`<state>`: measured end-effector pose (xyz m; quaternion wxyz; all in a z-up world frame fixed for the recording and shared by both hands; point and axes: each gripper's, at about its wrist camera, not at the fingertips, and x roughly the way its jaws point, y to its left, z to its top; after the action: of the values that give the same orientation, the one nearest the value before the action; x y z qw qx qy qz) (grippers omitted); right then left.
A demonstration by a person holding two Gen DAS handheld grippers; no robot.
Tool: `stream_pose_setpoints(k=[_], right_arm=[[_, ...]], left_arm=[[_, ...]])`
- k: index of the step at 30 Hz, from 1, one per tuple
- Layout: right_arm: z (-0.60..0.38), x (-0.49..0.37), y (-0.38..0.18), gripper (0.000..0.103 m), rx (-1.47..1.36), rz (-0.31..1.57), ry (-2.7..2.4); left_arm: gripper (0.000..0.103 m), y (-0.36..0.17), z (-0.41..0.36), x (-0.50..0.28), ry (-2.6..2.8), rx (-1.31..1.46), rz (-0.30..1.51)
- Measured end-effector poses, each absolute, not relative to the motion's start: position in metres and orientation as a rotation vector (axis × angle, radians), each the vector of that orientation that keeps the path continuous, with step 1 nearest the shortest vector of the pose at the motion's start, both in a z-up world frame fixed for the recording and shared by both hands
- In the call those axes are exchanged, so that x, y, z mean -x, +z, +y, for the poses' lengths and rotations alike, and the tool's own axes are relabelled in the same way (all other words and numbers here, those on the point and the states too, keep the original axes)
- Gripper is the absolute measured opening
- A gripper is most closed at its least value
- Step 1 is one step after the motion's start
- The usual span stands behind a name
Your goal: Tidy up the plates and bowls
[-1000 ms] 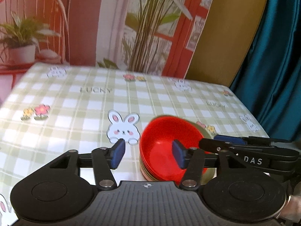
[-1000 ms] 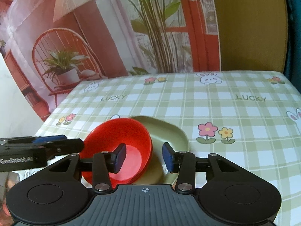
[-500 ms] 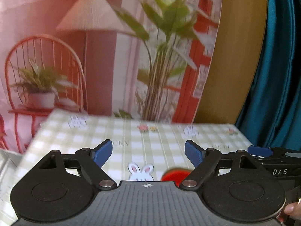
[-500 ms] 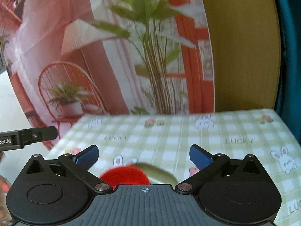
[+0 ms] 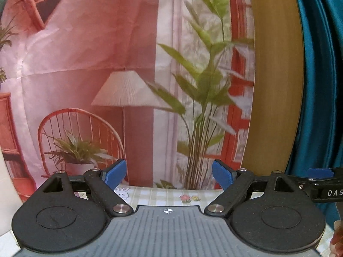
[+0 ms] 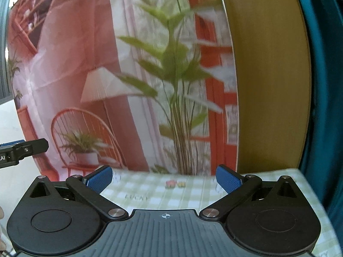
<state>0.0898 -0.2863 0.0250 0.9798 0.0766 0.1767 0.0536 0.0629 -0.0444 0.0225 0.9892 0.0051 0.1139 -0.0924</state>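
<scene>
No plate or bowl shows in either view now. My left gripper [image 5: 169, 174] is open and empty, raised and tilted up toward the backdrop; only the far strip of the checked tablecloth [image 5: 163, 194] shows below it. My right gripper [image 6: 164, 178] is open and empty, also raised, above the far part of the tablecloth [image 6: 171, 194]. The right gripper's tip [image 5: 321, 185] shows at the right edge of the left wrist view. The left gripper's tip [image 6: 21, 150] shows at the left edge of the right wrist view.
A printed backdrop with a lamp, chair and plants [image 5: 193, 107] hangs behind the table. A wooden panel [image 6: 268, 75] and a teal curtain [image 5: 317, 75] stand at the right. The table's right edge [image 6: 308, 184] shows in the right wrist view.
Both grippers have opened wide and lifted up and back from the red bowl stacked on the green plate. The bowl and plate have dropped out of view.
</scene>
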Motion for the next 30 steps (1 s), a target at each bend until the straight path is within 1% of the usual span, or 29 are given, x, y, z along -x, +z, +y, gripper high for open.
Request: stream_pose_setpoints(k=[6, 12, 30], right_arm=[[-0.281, -0.071, 0.055, 0.103, -0.143, 0.299, 0.112], [-0.277, -0.058, 0.071, 0.103, -0.141, 0.264, 0.11], [-0.275, -0.053, 0.075, 0.103, -0.14, 0.272, 0.107]], left_arm=[[0.089, 0.044, -0.042, -0.044, -0.181, -0.012, 0.195], [0.089, 0.056, -0.045, -0.03, -0.184, -0.019, 0.164], [0.089, 0.06, -0.045, -0.021, -0.164, -0.038, 0.153]])
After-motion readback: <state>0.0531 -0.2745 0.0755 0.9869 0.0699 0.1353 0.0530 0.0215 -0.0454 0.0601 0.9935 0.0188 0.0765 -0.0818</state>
